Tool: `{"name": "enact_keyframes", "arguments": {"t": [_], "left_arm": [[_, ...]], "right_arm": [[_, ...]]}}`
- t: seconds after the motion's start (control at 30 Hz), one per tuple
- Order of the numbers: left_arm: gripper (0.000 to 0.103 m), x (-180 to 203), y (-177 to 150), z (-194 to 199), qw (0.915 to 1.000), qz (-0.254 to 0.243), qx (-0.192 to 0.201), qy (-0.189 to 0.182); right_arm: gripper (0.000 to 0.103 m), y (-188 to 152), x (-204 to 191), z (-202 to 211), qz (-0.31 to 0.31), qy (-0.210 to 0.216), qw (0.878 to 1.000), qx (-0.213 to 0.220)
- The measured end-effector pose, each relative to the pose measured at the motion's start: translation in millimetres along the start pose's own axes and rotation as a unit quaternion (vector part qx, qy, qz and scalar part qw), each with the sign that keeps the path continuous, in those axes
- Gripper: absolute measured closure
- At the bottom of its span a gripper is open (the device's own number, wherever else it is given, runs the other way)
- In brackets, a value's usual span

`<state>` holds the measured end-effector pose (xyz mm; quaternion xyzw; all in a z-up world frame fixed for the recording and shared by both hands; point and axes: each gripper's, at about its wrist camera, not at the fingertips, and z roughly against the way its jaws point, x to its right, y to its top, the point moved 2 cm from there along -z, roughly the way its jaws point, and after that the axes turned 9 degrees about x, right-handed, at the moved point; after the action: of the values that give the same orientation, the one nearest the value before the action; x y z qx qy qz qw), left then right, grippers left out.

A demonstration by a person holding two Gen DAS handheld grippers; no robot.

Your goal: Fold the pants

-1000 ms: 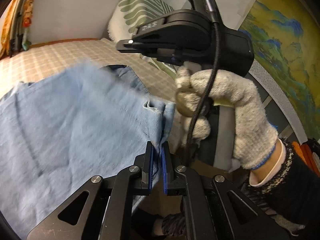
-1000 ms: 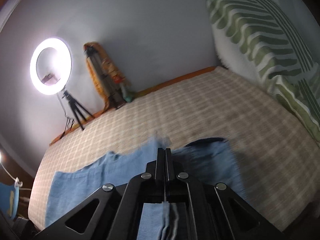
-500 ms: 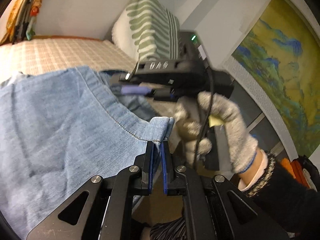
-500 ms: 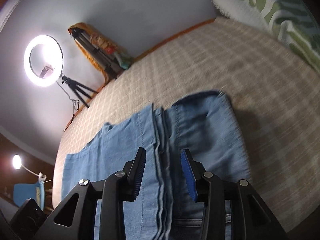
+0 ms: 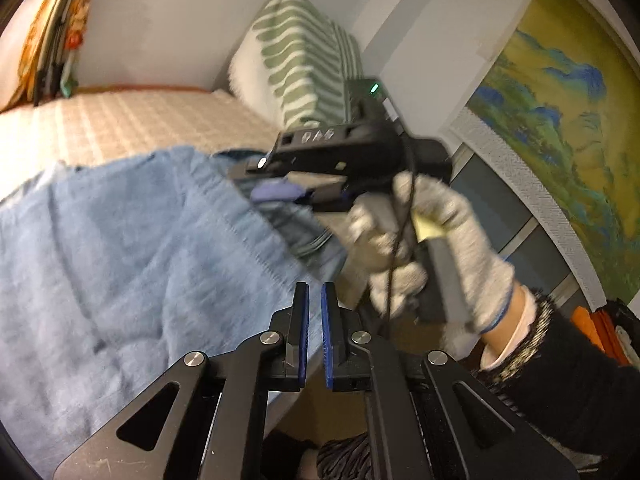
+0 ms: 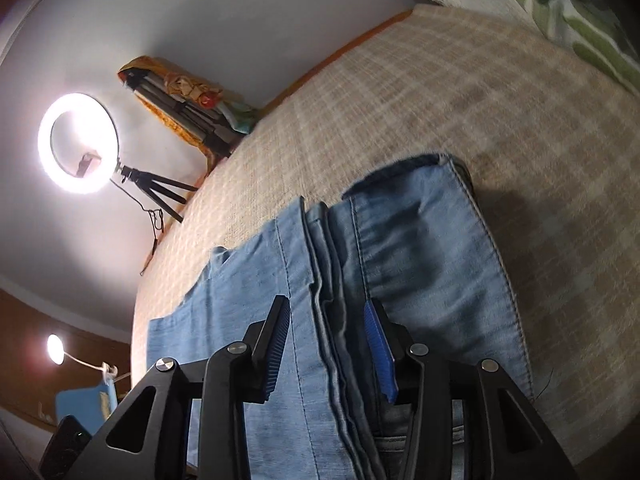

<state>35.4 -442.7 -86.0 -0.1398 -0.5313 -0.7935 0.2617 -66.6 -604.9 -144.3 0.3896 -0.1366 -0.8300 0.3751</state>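
The left gripper (image 5: pixel 314 300) has its jaws narrowly parted, gripping nothing. The right gripper (image 6: pixel 328 320) is spread wide above the pants (image 6: pixel 420 256).

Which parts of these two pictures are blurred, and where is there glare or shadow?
Left wrist view: the pants and the gloved hand are motion-blurred. Right wrist view: the ring light glares white; a dark shadow lies on the bed beside the pants.
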Motion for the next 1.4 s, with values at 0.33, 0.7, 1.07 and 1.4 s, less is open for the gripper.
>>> {"name": "enact_keyframes", "arguments": {"t": [0.33, 0.7, 1.07, 1.4], "left_arm": [[0.099, -14.5, 5.1, 31.5, 0.9956, -0.054, -0.025, 0.073], [0.098, -94.7, 6.2, 145.1, 0.9789, -0.022, 0.01, 0.203], [0.092, -144.4, -18.8, 236.1, 0.9508, 0.034, 0.059, 0.302], [0.092, -143.3, -41.6, 238.1, 0.9456, 0.031, 0.029, 0.323]], "right_arm": [[0.066, -9.4, -20.6, -19.8, 0.057, -0.003, 0.998, -0.02], [0.098, -22.6, -61.4, -9.0, 0.155, -0.068, 0.985, 0.043], [0.1, -17.2, -71.8, 23.7, 0.21, -0.136, 0.962, 0.11], [0.097, -22.7, -39.7, -12.5, 0.216, -0.177, 0.958, 0.067]]}}
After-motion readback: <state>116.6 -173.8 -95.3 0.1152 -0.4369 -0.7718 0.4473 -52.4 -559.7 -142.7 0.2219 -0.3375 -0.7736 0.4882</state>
